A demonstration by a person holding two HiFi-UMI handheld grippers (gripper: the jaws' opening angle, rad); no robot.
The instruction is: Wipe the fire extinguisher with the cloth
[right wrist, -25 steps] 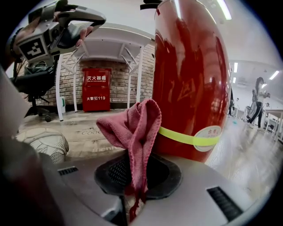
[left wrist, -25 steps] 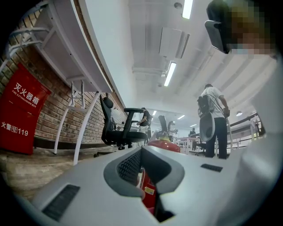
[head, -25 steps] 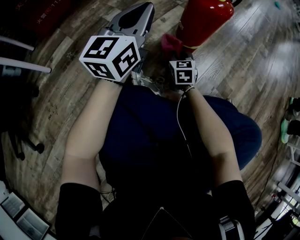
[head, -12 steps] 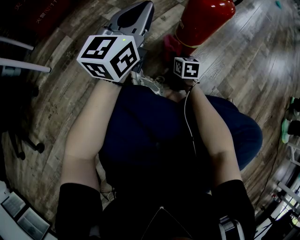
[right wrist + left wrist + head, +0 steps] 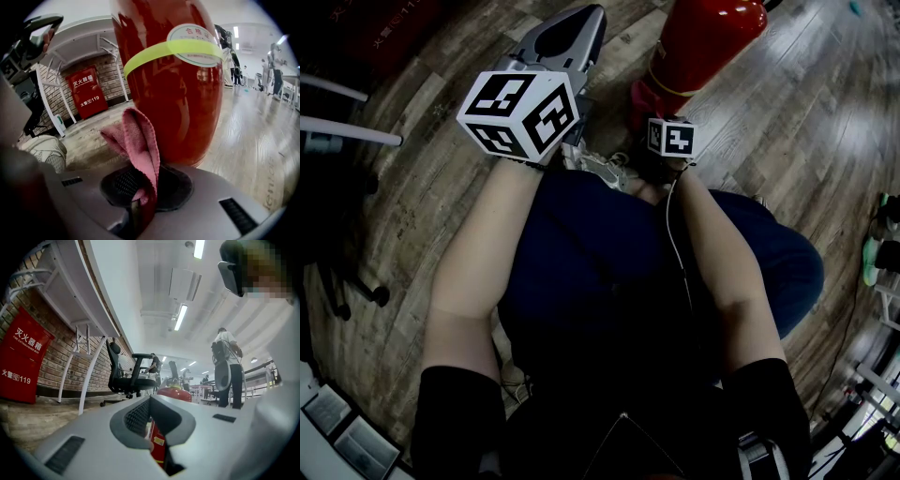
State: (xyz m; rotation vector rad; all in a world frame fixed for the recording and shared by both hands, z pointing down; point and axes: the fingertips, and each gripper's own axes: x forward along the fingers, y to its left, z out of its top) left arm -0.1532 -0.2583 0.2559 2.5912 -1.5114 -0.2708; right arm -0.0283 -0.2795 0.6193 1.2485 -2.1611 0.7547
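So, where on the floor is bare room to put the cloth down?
Bare floor lies right of the fire extinguisher, and more lies left of the left gripper. It is crowded between the two grippers: the cloth, the right gripper and a shoe sit close together.

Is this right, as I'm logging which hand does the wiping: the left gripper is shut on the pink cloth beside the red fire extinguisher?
Not quite. It is the right gripper, not the left, that is shut on the pink cloth beside the red fire extinguisher. The right gripper view shows the cloth pinched between its jaws.
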